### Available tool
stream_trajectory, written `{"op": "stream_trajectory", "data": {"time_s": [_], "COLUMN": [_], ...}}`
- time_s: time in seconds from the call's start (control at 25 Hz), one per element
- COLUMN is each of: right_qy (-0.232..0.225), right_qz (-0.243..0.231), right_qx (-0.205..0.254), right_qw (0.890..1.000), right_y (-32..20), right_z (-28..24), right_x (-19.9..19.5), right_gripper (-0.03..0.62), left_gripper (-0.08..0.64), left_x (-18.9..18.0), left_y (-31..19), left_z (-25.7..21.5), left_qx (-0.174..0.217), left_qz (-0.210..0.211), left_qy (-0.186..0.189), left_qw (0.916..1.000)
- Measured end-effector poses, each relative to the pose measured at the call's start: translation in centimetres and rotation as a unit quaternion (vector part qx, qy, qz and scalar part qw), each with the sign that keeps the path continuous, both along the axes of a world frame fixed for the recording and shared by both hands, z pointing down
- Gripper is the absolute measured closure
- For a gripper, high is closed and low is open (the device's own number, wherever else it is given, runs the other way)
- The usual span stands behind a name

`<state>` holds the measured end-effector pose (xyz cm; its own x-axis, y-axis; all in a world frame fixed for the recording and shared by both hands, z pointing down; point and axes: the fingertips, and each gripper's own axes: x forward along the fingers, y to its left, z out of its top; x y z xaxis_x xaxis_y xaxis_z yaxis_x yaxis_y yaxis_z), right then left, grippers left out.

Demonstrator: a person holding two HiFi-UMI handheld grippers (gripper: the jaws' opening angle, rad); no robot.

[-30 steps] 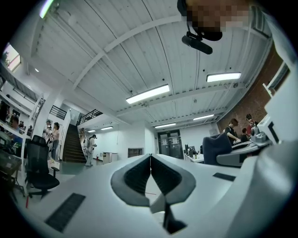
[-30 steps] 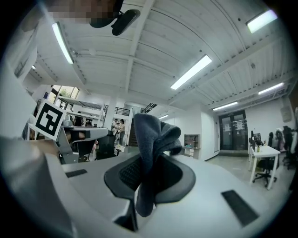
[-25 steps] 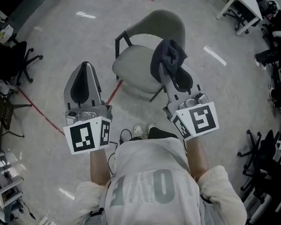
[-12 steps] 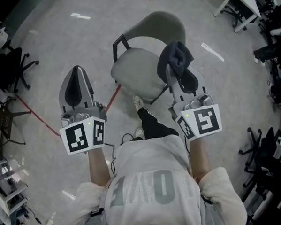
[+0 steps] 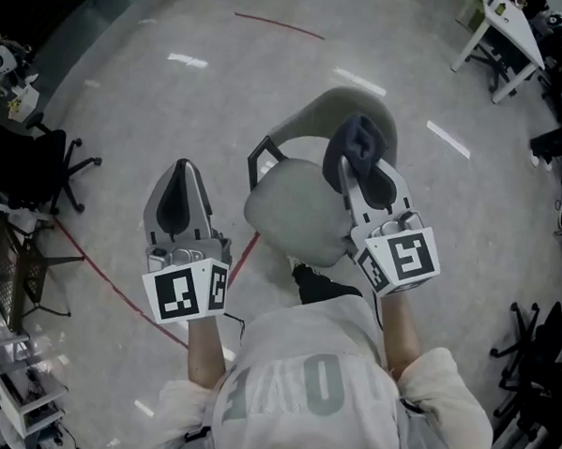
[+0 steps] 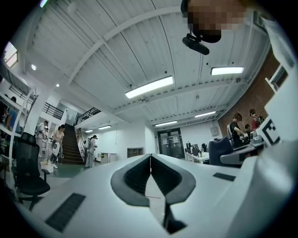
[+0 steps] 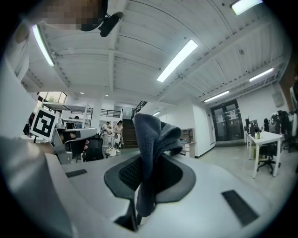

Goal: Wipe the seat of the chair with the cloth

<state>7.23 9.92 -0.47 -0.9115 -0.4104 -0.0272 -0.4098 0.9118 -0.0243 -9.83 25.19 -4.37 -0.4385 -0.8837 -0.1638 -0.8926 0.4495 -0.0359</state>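
One cloth (image 5: 354, 136), one chair (image 5: 291, 210), no contact yet.
Clamped in the right gripper (image 5: 351, 171) jaws, held high by the seat, ready to wipe; left gripper (image 5: 180, 171) aside, jaws pressed together, empty.

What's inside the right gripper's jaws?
The right gripper pinches a dark cloth, which bunches up above the jaws. Its folds cover the jaw tips and the pinched part.

The head view looks steeply down on the left gripper (image 5: 179, 167), the right gripper (image 5: 348, 164) and the chair (image 5: 291, 210) beyond their jaws. Each gripper view sits close behind its own jaws, tilted upward; the cloth (image 7: 150, 148) between the right jaws blocks part. Both share the staircase (image 6: 70, 148) far ahead.
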Motion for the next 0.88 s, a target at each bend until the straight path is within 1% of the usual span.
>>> {"op": "stream_trajectory", "data": {"time_s": [0.2, 0.36, 0.48, 0.6, 0.72, 0.8, 0.88], "right_qy": [0.002, 0.001, 0.002, -0.001, -0.001, 0.001, 0.005], "right_qz": [-0.011, -0.019, -0.010, 0.005, 0.037, 0.064, 0.077], "right_qx": [0.012, 0.005, -0.010, -0.021, -0.027, -0.035, -0.038], "right_qw": [1.000, 1.000, 1.000, 1.000, 0.999, 0.997, 0.996], "right_y": [-6.0, -9.9, -11.3, -11.5, -12.3, -13.2, -13.8], "right_z": [-1.1, -1.7, -1.1, -0.3, 0.5, 0.8, 0.9], "right_x": [-4.7, -6.7, -8.9, -11.8, -12.7, -12.2, -11.6], "right_gripper": [0.543, 0.543, 0.543, 0.543, 0.543, 0.543, 0.543], "left_gripper": [0.543, 0.543, 0.543, 0.543, 0.543, 0.543, 0.543], "left_x": [-3.9, -5.1, -6.9, -10.1, -11.5, -11.2, -10.6], "left_y": [-6.6, -11.0, -12.6, -13.5, -15.6, -17.8, -19.6], "left_z": [-1.0, -2.0, -2.0, -1.3, -0.3, 0.2, 0.3], "left_qx": [0.003, -0.003, -0.013, -0.017, -0.012, -0.015, -0.015], "left_qz": [0.005, 0.008, 0.018, 0.030, 0.061, 0.093, 0.116], "left_qy": [-0.005, -0.009, -0.014, -0.016, -0.009, -0.006, -0.002], "left_qw": [1.0000, 0.9999, 0.9996, 0.9993, 0.9980, 0.9955, 0.9931]}}
